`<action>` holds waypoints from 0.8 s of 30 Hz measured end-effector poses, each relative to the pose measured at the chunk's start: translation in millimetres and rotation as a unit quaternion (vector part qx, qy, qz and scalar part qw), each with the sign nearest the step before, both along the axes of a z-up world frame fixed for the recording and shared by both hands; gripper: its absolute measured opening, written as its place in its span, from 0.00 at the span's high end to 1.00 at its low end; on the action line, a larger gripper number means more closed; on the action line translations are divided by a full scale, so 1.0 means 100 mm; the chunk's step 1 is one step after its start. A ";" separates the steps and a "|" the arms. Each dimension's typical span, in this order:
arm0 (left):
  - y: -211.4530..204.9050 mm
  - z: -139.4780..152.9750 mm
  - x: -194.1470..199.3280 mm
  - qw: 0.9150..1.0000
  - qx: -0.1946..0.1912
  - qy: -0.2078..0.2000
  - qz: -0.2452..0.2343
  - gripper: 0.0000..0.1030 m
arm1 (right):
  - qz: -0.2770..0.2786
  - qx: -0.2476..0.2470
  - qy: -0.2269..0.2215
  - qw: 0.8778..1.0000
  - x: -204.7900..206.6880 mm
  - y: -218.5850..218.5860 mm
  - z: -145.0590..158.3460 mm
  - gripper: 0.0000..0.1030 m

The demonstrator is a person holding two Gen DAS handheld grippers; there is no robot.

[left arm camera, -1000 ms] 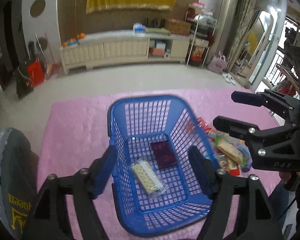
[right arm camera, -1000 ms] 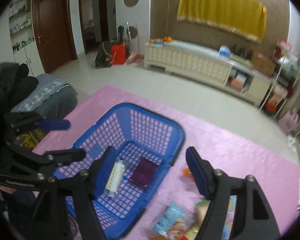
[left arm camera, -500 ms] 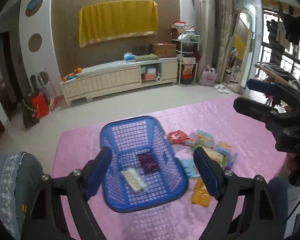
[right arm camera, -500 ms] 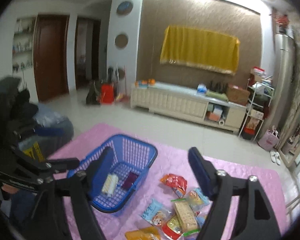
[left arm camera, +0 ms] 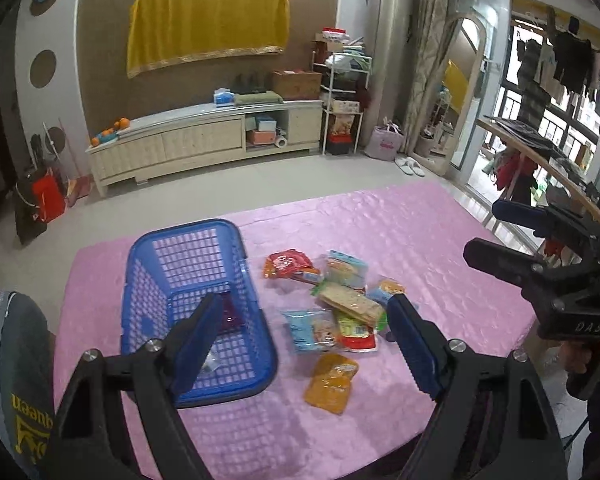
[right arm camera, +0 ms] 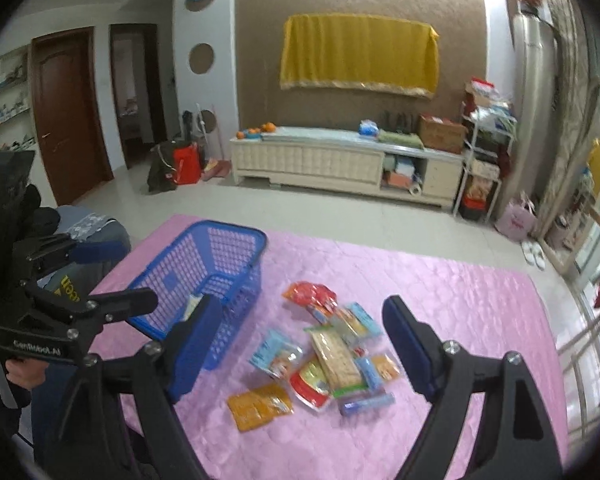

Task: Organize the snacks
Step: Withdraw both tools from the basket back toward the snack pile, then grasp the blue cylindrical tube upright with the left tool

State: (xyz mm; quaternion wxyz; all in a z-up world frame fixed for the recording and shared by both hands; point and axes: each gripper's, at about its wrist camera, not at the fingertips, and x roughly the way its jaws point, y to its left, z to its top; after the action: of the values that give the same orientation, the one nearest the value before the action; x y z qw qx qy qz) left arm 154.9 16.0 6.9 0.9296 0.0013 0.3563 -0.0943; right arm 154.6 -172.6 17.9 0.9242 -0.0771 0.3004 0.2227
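Observation:
A blue plastic basket point(left arm camera: 236, 248) point(right arm camera: 220, 236) stands on the left of a pink table point(left arm camera: 380, 224). It holds a dark purple packet point(left arm camera: 230, 314) and a cracker pack, mostly hidden behind my finger. A pile of snack packets point(left arm camera: 340, 304) point(right arm camera: 332, 344) lies right of the basket, with an orange pouch point(left arm camera: 332, 384) point(right arm camera: 260, 404) nearest me. My left gripper point(left arm camera: 300, 340) is open and empty, high above the table. My right gripper point(right arm camera: 296, 344) is open and empty, also raised; it shows in the left wrist view point(left arm camera: 496, 228).
A grey cushioned seat point(right arm camera: 88, 224) stands at the table's left edge. A long white cabinet point(left arm camera: 204, 140) lines the far wall. A metal shelf rack point(left arm camera: 340, 112) and a mirror stand to the right.
Both grippers have pulled back and up from the basket, so the whole table and the snack pile have come into view. The basket's contents stay put.

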 end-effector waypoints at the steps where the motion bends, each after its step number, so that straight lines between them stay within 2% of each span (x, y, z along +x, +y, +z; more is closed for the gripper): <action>1: -0.07 -0.01 0.03 1.000 0.003 0.001 -0.004 0.20 | -0.003 0.001 0.001 1.000 0.00 -0.05 -0.02 0.16; 6: -0.30 -0.07 0.14 1.000 0.010 0.009 -0.007 0.20 | -0.018 0.001 0.022 1.000 0.06 -0.27 -0.16 0.17; 11: -0.45 -0.19 0.28 1.000 0.002 0.021 0.001 0.20 | -0.028 0.005 0.052 0.998 0.15 -0.48 -0.35 0.17; 18: -0.81 -0.52 0.49 0.997 0.035 0.055 -0.039 0.20 | -0.050 0.004 0.078 0.996 0.26 -0.82 -0.63 0.17; 24: -1.14 -0.85 0.69 0.992 0.045 0.095 -0.075 0.20 | -0.073 0.003 0.116 0.991 0.38 -1.07 -0.94 0.17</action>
State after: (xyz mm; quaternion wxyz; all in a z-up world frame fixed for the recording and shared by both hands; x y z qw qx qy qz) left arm 223.8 -98.0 -77.8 0.8809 0.0604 0.4459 -0.1471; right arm 192.5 -279.6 -76.5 0.8970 -0.0258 0.4101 0.1630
